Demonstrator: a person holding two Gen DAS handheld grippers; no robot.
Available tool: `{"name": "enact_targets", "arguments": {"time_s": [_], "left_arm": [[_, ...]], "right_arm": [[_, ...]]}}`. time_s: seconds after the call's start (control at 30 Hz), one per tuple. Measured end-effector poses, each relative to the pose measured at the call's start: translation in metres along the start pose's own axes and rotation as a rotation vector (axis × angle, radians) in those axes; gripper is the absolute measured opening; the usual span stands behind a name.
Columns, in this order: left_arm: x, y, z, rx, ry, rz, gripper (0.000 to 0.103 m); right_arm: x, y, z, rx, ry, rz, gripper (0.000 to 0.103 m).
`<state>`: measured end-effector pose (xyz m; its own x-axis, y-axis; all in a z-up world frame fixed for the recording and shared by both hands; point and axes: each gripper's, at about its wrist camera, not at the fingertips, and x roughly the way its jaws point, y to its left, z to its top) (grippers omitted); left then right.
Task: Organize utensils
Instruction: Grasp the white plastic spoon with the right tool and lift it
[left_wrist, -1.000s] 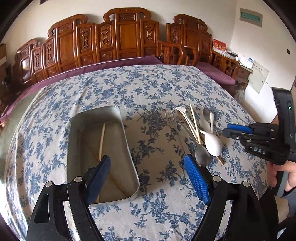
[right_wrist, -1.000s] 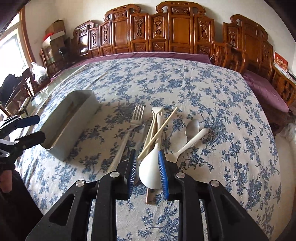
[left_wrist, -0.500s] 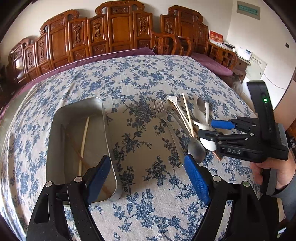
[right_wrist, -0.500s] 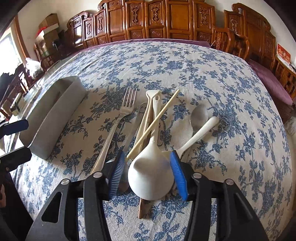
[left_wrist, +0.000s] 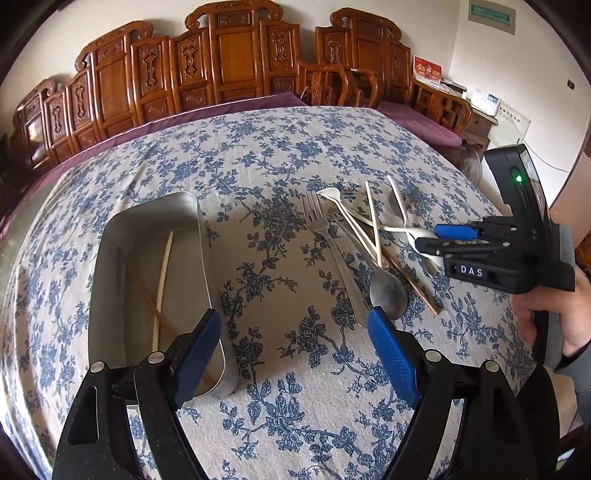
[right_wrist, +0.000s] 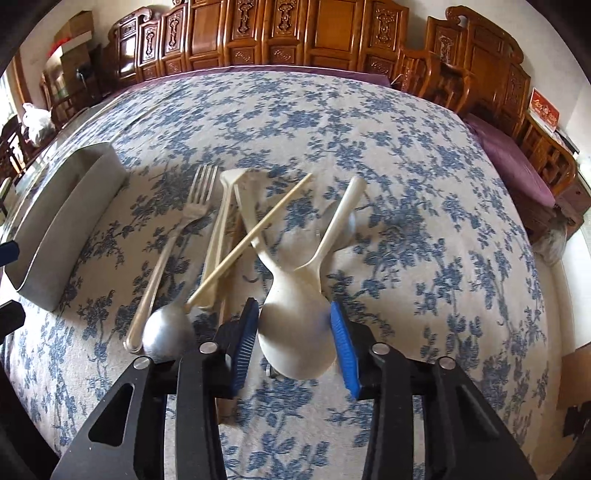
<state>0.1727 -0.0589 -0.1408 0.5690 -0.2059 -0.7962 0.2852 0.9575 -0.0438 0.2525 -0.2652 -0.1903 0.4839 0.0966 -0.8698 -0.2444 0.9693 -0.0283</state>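
**Cream spoon between closing jaws, tray off to the side**

The right gripper (right_wrist: 293, 332) is low over the pile of utensils, its blue pads on either side of the bowl of a cream plastic spoon (right_wrist: 295, 332). The jaws are closing with that bowl between them; the pads look to be right at its edges, though I cannot tell whether they press yet. The spoon is smooth and matte, with a wide rounded bowl and a long flat handle that widens at the far end.

A second cream spoon (right_wrist: 332, 229) leans its handle up across the first. A pale chopstick (right_wrist: 251, 236) lies slantwise over the handles, a metal fork (right_wrist: 173, 243) lies to the left, and a metal spoon (right_wrist: 166, 332) rests with its dull bowl nearest the camera (just beside the left pad).

The left gripper (left_wrist: 295, 354) hangs with its jaws wide apart and nothing between them, above the flowered tablecloth (left_wrist: 258, 155). The metal tray (left_wrist: 147, 258) sits well apart from the pile and has two chopsticks (left_wrist: 162, 280) in it.
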Motion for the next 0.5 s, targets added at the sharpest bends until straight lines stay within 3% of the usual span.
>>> {"name": "enact_targets", "arguments": {"time_s": [0.17, 0.33, 0.5], "left_arm": [[0.0, -0.003, 0.0, 0.007, 0.004, 0.005, 0.078], [0.001, -0.003, 0.0, 0.005, 0.019, 0.02, 0.078], [0.005, -0.004, 0.001, 0.011, 0.032, 0.044, 0.078]], "right_arm": [[0.002, -0.012, 0.003, -0.002, 0.008, -0.035, 0.041], [-0.006, -0.02, 0.009, 0.003, -0.009, -0.032, 0.03], [-0.006, -0.036, 0.018, 0.009, -0.009, -0.047, 0.026]]}}
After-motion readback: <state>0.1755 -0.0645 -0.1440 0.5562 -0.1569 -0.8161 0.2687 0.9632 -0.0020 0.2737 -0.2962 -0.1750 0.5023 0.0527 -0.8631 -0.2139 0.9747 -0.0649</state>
